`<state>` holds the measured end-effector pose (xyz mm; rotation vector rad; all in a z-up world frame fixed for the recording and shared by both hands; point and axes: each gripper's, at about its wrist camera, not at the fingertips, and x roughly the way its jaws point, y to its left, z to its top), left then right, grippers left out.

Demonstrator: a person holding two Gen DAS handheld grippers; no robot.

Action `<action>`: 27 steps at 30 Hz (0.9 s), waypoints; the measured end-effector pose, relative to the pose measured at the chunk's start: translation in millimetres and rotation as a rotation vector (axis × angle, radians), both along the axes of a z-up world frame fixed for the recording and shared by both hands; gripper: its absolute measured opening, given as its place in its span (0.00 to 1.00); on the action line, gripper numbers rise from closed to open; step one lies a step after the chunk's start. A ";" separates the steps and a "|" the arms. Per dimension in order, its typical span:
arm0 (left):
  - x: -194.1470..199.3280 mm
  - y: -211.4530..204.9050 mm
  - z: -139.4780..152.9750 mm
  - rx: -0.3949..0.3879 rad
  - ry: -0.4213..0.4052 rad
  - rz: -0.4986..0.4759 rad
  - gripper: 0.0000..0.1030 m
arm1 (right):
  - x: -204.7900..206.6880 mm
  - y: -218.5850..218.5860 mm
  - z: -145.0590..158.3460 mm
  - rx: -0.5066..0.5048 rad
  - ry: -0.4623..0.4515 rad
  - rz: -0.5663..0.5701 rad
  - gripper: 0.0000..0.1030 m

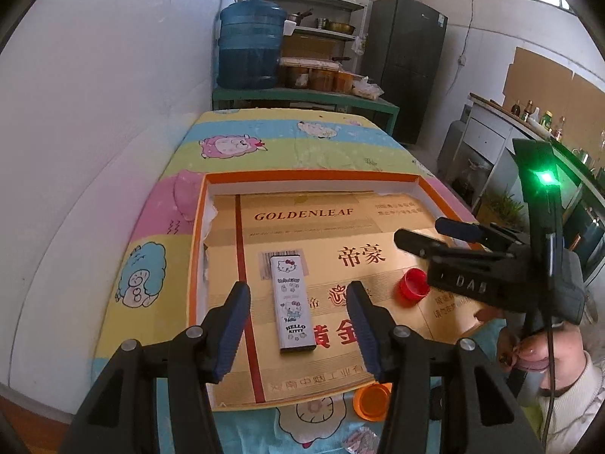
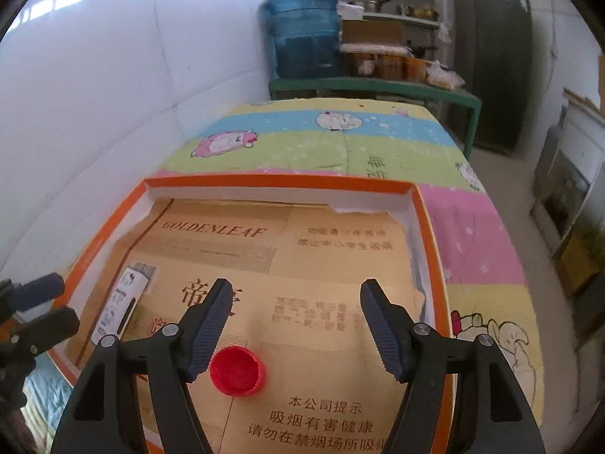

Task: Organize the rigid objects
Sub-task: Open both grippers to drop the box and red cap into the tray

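Observation:
A shallow orange-rimmed tray, lined with gold cardboard, lies on the table. In it lies a long white Hello Kitty box, flat and lengthwise. My left gripper hovers open above that box, its pads clear of it. A red bottle cap rests on the cardboard to the right. My right gripper stands open over it, the cap lying near its left finger, free of both pads.
An orange lid sits on the cartoon-print tablecloth just outside the tray's near edge. A blue water jug and shelves stand behind the table. A white wall runs along the left. A person's hand holds the right gripper.

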<state>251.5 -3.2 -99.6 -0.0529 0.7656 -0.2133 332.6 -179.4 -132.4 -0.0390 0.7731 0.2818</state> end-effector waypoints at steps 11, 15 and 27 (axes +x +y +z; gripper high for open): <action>-9.6 3.4 4.5 0.007 -0.014 0.018 0.51 | -32.4 -5.1 17.8 0.085 -0.047 -0.038 0.70; -19.5 4.2 8.7 -0.005 -0.016 0.023 0.51 | -56.5 -3.3 22.9 0.075 -0.044 -0.060 0.70; -77.2 7.0 29.9 0.019 -0.047 0.061 0.51 | -156.0 2.5 40.1 0.072 -0.013 -0.150 0.70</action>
